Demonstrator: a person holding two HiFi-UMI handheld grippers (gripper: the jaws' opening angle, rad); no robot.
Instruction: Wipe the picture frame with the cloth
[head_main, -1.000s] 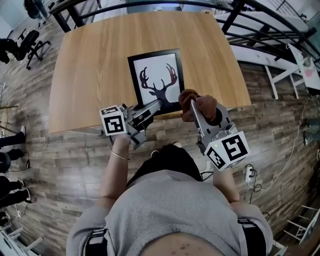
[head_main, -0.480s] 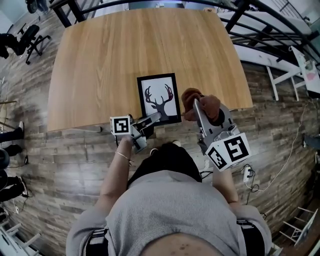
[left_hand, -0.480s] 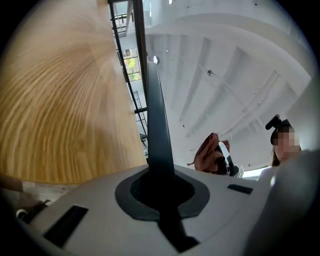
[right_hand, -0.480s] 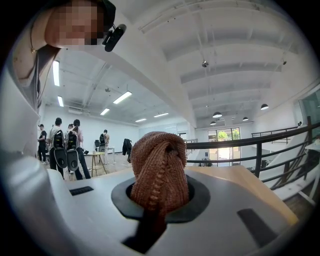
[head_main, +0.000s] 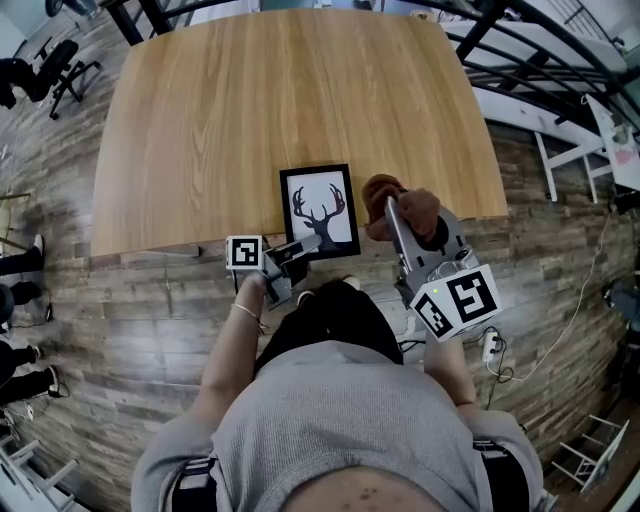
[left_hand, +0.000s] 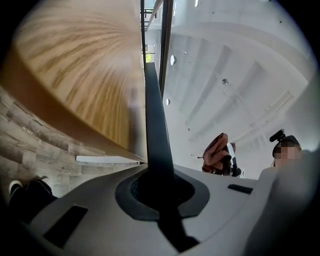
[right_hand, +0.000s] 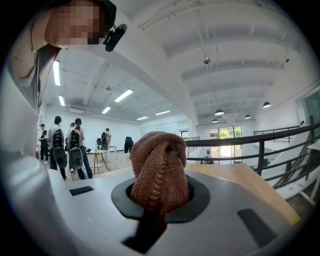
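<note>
The picture frame (head_main: 320, 211), black with a deer-antler print, sits low at the near edge of the wooden table (head_main: 250, 110); I cannot tell whether it rests on it. My left gripper (head_main: 308, 244) is shut on the frame's near edge. In the left gripper view the frame (left_hand: 153, 120) shows edge-on as a dark strip running out from the left gripper (left_hand: 159, 176). Just right of the frame, my right gripper (head_main: 393, 213) is shut on a bunched brown cloth (head_main: 405, 207). The cloth (right_hand: 159, 167) bulges out of the right gripper (right_hand: 158, 196).
The table's near edge (head_main: 200, 250) runs just in front of me, with wood-plank floor (head_main: 120, 330) below it. Black railings (head_main: 540, 60) stand to the right of the table. Several people (right_hand: 65, 145) stand far off, and an office chair (head_main: 50, 80) is at the far left.
The left gripper has lowered the frame towards the table and rolled, so the frame looks smaller and flatter. The right gripper and cloth have stayed put.
</note>
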